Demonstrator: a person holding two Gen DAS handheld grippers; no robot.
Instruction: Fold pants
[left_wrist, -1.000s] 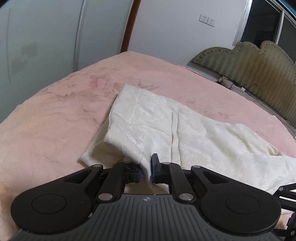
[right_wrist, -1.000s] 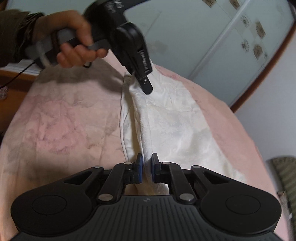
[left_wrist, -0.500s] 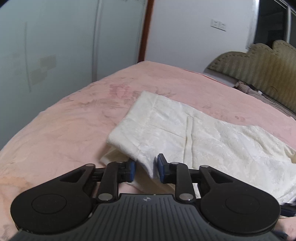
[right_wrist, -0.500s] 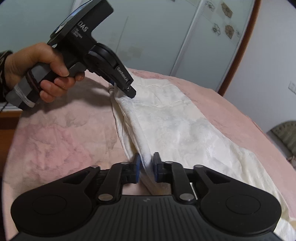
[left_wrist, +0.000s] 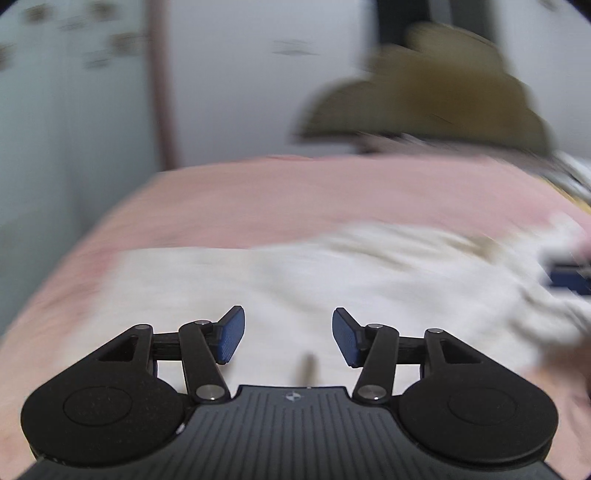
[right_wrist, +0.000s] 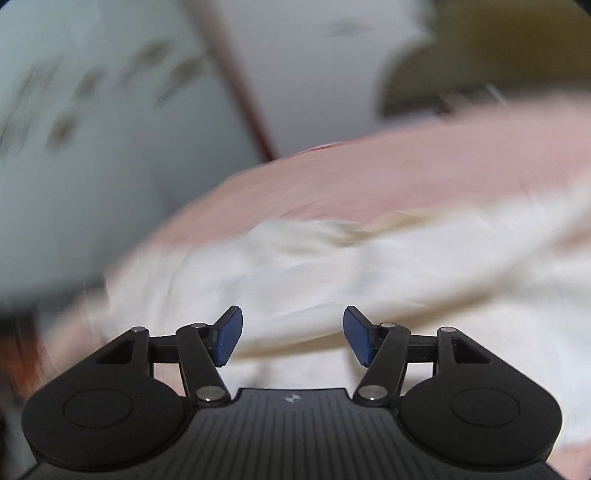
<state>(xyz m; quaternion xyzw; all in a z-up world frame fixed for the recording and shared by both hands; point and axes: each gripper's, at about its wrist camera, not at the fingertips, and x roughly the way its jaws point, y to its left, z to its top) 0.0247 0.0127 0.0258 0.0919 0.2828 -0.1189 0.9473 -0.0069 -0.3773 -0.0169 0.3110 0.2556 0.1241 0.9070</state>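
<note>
The cream-white pants (left_wrist: 332, 280) lie spread on the pink bedcover (left_wrist: 295, 192), blurred by motion in both views. My left gripper (left_wrist: 288, 334) hovers over the near part of the cloth, its jaws opening, blue pads (left_wrist: 231, 334) apart with nothing pinched between them. My right gripper (right_wrist: 291, 336) hangs over the pants (right_wrist: 369, 273) too, jaws opening and free of the fabric. A dark blurred shape with blue at the right edge of the left wrist view, likely the other gripper (left_wrist: 569, 275), sits over the cloth.
A tan padded headboard (left_wrist: 424, 88) stands behind the bed. Pale wardrobe doors (right_wrist: 74, 147) and a brown door frame (left_wrist: 159, 92) line the far left. The bedcover (right_wrist: 369, 170) stretches beyond the pants.
Both grippers let go of the pants edge and their jaws spread wide. Both views swung quickly across the bed, so the headboard now faces them. The pants lie flatter on the cover.
</note>
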